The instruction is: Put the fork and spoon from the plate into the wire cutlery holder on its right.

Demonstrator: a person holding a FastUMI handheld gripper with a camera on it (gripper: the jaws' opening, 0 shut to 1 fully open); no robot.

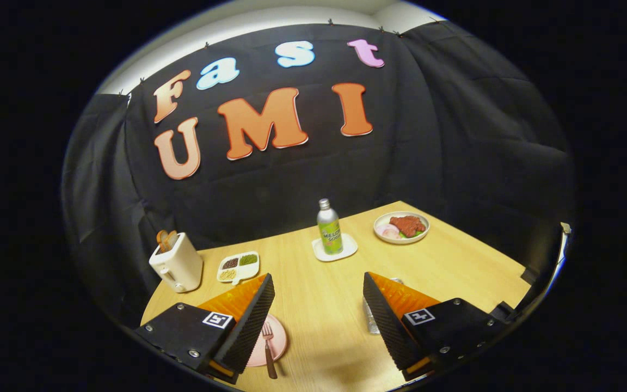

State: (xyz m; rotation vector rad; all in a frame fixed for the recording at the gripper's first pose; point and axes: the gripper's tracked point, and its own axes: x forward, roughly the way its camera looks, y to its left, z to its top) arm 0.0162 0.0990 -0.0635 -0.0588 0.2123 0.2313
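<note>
The tongs [319, 305] stand wide apart above the wooden surface [324, 326], holding nothing. A fork [268, 343] lies on the pink plate [276, 340], just beside the left finger; the wire cutlery holder [370, 318] peeks out behind the right finger.

Fingers [319, 305] apart above fork [269, 348]

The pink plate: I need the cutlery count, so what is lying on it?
A fork lies on the pink plate beside the open gripper. One finger covers the rest, so no spoon can be confirmed.
</note>
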